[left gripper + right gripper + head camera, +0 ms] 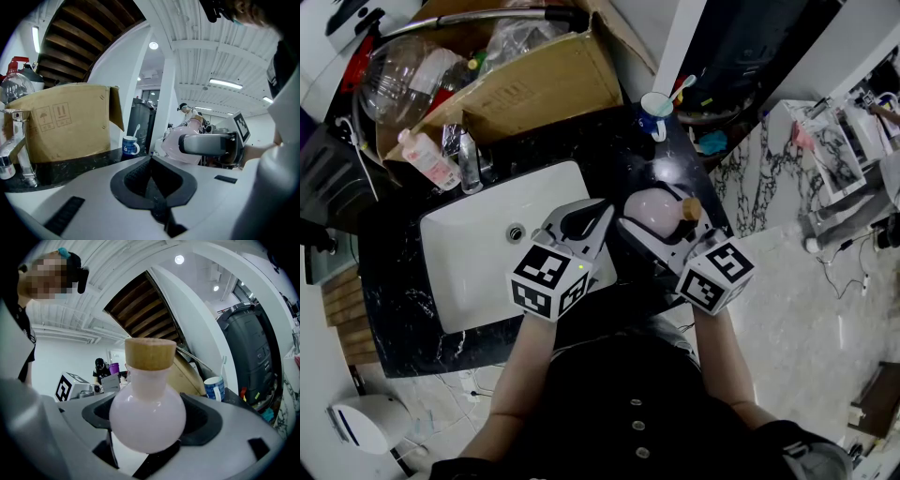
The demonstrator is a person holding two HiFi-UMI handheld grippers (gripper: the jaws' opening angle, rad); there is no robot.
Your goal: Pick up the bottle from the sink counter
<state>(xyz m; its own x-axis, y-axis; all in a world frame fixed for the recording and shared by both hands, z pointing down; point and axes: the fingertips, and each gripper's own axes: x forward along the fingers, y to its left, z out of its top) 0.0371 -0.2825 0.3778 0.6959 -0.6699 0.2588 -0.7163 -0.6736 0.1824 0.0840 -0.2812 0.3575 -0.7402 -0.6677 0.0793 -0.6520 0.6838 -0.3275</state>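
Two tongs: my right tongs pinch the round pale-pink glass bottle at its belly — likely slippery, fragile; my left tongs sit pressed together, empty.

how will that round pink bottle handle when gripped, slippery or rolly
The pink bottle is glossy and bulbous, so it probably slips easily in the right hand-held gripper. Laid on its side, it would likely roll. It looks like glass under its cork stopper, so possibly fragile.
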